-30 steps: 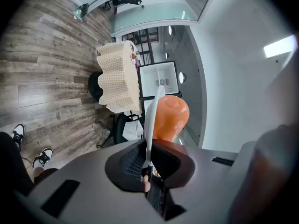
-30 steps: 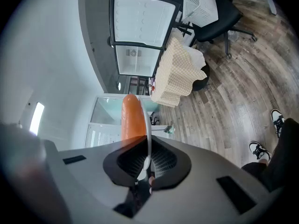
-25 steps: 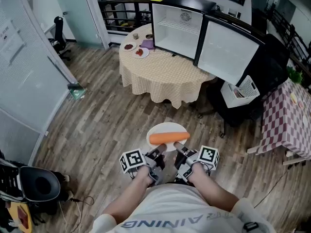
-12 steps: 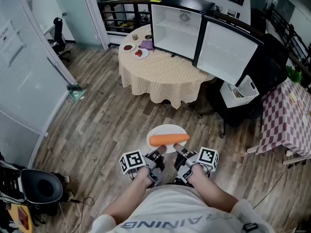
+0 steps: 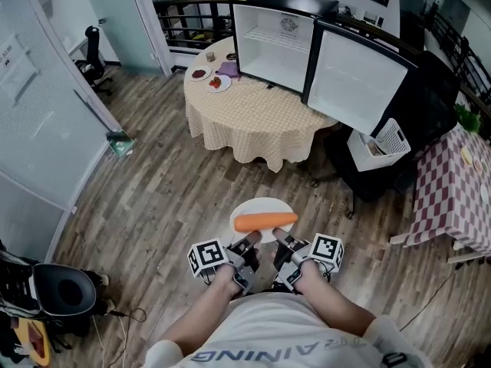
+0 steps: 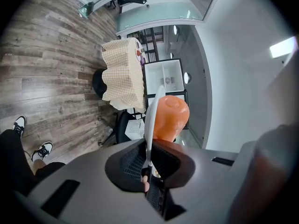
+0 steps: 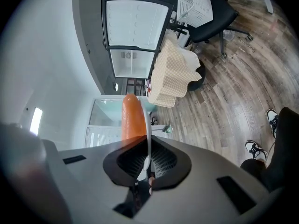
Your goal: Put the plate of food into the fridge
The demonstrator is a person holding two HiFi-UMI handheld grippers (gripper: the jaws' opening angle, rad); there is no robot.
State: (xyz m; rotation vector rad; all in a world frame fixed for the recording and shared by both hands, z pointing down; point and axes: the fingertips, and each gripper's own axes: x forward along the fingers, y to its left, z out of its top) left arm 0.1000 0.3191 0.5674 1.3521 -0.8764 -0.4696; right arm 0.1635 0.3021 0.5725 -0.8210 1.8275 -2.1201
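A white plate (image 5: 261, 207) with an orange carrot (image 5: 265, 221) lying across it is carried level over the wood floor. My left gripper (image 5: 249, 241) is shut on the plate's near-left rim and my right gripper (image 5: 278, 239) is shut on its near-right rim. In the left gripper view the plate (image 6: 152, 115) shows edge-on between the jaws with the carrot (image 6: 170, 117) behind it. The right gripper view shows the plate edge (image 7: 148, 133) and the carrot (image 7: 132, 116) the same way. The fridge (image 5: 274, 35) stands open ahead, its white inside bare, its door (image 5: 355, 75) swung to the right.
A round table with a checked cloth (image 5: 252, 107) stands in front of the fridge, with small plates of food (image 5: 210, 77) at its far left. A black office chair (image 5: 383, 163) sits to the right, another checked table (image 5: 459, 189) at the far right, and a glass partition (image 5: 46, 113) on the left.
The table and fridge have slid slightly left and up in the head view as I move with the plate. Both grips are unchanged.
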